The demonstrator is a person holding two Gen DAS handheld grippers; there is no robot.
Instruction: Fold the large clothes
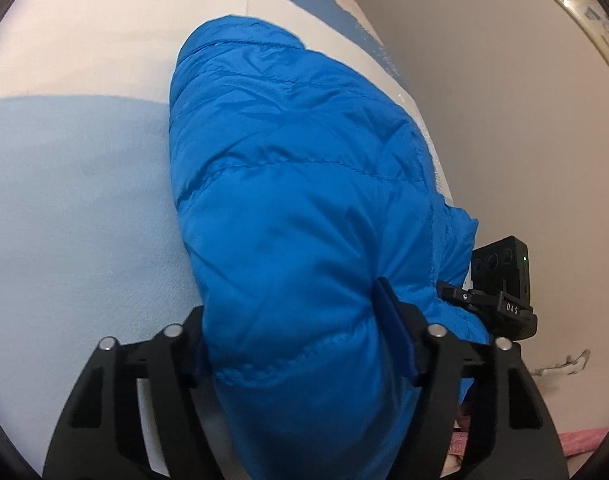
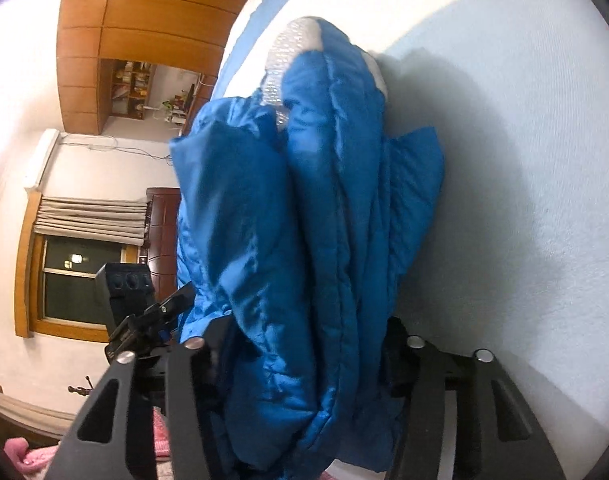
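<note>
Both tools clamp blue jacket [image 1: 296, 208] between fingers.

Your left gripper [image 1: 296, 332] and right gripper [image 2: 300, 364]: matte black slotted finger arms, silver pivot pins, blue-edged pads, white "DAS" lettering.

— What's carrying your work?
— A bed [image 1: 76, 208], its cover banded white and pale blue.
— And directly on it?
— Your blue puffer jacket [image 1: 296, 184], bunched up and lying near the bed's edge.
</note>
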